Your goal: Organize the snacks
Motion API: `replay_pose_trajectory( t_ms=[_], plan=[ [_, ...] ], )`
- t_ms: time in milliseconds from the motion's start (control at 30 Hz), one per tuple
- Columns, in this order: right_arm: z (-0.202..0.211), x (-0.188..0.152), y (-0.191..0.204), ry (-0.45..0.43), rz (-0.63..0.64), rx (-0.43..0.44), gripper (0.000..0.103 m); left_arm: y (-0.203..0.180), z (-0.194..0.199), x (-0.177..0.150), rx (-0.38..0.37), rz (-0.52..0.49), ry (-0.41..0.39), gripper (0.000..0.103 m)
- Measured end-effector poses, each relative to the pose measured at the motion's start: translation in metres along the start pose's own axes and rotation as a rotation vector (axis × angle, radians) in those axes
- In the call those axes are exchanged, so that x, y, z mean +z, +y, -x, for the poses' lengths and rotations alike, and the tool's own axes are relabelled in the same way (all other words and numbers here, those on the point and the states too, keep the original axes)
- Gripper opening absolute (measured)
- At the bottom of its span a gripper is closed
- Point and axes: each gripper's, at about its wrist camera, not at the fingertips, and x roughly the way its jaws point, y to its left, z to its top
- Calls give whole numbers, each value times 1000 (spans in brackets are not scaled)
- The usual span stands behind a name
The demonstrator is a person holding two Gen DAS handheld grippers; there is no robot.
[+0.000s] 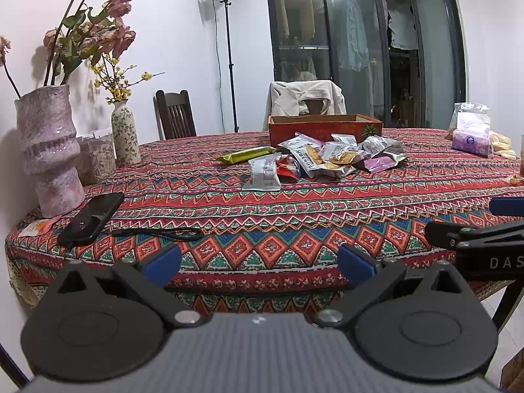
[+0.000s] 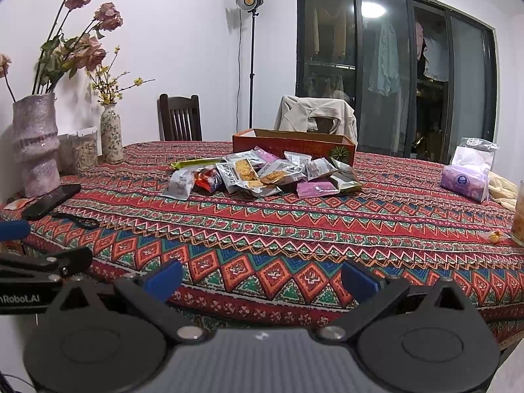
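On the table (image 1: 294, 216), under a red, green and blue geometric-pattern cloth:

1. Snack packets (image 1: 324, 159) (image 2: 262, 173), a loose heap mid-table, just in front of the orange box. Silver, purple, red and green wrappers; two clear-fronted ones show yellow crackers. Printing on them is too small to read.
2. Orange box (image 1: 324, 126) (image 2: 293, 144), cardboard, open-topped, with a green-and-white emblem and pale lettering on its front, illegible. Contents cannot be seen over the rim.
3. Purple tissue pack (image 1: 470, 139) (image 2: 463, 181), far right, round label unreadable; clear plastic bag (image 1: 471, 114) with white contents behind it.
4. Clear lidded canister (image 1: 96, 154) holding pale seeds or grain, between the two vases.
5. Large mottled pink vase (image 1: 49, 150) with faded pink flowers; small patterned vase (image 1: 124, 134) with yellow sprigs.
6. Black phone (image 1: 93, 217), face up, beside the large vase, black cord lying next to it.

Left hand-held gripper (image 1: 258, 263): blue pads wide apart, nothing between them, at the near table edge, well apart from the snacks. Its side reads "nRobot.AI" in the right wrist view.

Right hand-held gripper (image 2: 260, 276): likewise spread wide, holding nothing. Its side reads "DAS" in the left wrist view.
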Motion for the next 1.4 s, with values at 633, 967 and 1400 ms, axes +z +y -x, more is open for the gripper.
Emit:
replay_pose_trajectory(
  t_ms=[633,967,1400],
  plan=[
    [-44,25,-26,-23,-60,9,103,5,-61,30,-11,40,81,103],
    [-102,53,-54,26,-110,14,103,1,-113,60,-4,60,41,103],
    [-208,104,-73,96,-157,159,103,4,-220,102,-38,44,153,103]
  ],
)
